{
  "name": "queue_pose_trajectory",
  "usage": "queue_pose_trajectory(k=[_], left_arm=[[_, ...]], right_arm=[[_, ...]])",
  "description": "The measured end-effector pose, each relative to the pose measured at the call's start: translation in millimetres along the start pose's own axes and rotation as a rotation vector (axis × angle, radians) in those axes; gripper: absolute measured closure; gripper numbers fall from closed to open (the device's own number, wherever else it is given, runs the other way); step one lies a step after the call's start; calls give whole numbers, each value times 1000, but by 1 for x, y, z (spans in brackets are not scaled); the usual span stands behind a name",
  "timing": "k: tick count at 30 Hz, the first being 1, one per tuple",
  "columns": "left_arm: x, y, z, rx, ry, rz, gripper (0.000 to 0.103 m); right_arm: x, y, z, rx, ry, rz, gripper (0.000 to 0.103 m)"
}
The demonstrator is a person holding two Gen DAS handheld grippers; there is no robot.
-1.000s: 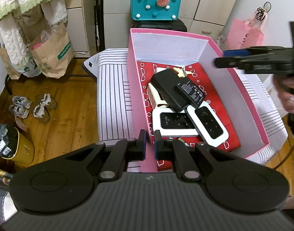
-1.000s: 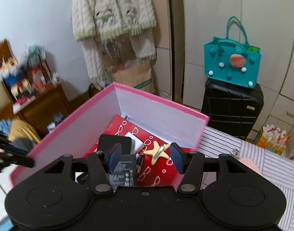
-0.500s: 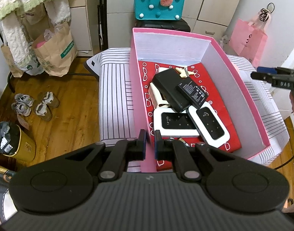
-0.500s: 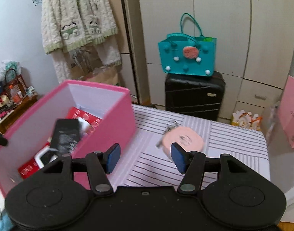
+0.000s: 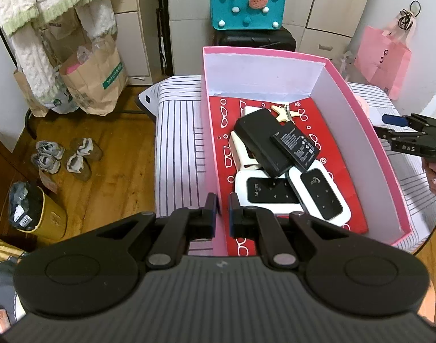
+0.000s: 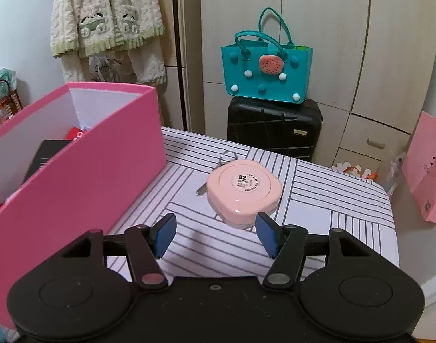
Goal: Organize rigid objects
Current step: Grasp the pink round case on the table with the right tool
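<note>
Right gripper (image 6: pixel 215 235), jaws wide and empty, over the striped table cover (image 6: pixel 326 197). The pink round case (image 6: pixel 244 193), labelled "02", lies at 12 o'clock just beyond the fingertips, resting on a key (image 6: pixel 202 190). Pink box (image 6: pixel 83 177) at 9 o'clock. Left gripper (image 5: pixel 223 213), jaws narrow, straddles the box's near wall; whether it grips is unclear. Inside: a white router (image 5: pixel 267 194) marked "Wi-Fi".

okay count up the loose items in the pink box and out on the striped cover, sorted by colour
Black: 2, power bank and battery
White: 2 wifi routers
Cream: 2, star clip and a half-hidden piece
Pink: 1 compact
Silver: 1 key
Total: 8
</note>
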State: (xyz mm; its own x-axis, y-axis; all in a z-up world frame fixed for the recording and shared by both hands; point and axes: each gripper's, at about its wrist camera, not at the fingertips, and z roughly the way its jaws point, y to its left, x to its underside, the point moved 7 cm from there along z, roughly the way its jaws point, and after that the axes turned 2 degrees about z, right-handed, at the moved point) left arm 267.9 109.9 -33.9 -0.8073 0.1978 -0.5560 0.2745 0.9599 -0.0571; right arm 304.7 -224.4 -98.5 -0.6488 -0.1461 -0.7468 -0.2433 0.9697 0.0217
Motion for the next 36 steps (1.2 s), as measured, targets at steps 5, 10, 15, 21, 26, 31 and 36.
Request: queue_pose_trajectory(k=[5, 10, 15, 21, 26, 31, 36], left_arm=[[-5, 2, 6, -3, 7, -12, 96], [-8, 2, 10, -4, 2, -10, 96], [-8, 0, 10, 0, -8, 8, 96], [-8, -2, 10, -7, -13, 36, 96], [-8, 1, 9, 13, -15, 28, 96], [-6, 1, 9, 23, -18, 41, 96], [-6, 2, 10, 30, -17, 43, 96]], right_arm=[[-2, -18, 29, 30, 17, 13, 29], [2, -26, 50, 8, 31, 43, 29], [1, -28, 62, -5, -15, 55, 18], [-7, -26, 71, -22, -15, 42, 16], [-15, -27, 78, -14, 14, 19, 12], [-14, -26, 65, 1, 6, 44, 18], [-15, -18, 28, 8, -41, 49, 17]])
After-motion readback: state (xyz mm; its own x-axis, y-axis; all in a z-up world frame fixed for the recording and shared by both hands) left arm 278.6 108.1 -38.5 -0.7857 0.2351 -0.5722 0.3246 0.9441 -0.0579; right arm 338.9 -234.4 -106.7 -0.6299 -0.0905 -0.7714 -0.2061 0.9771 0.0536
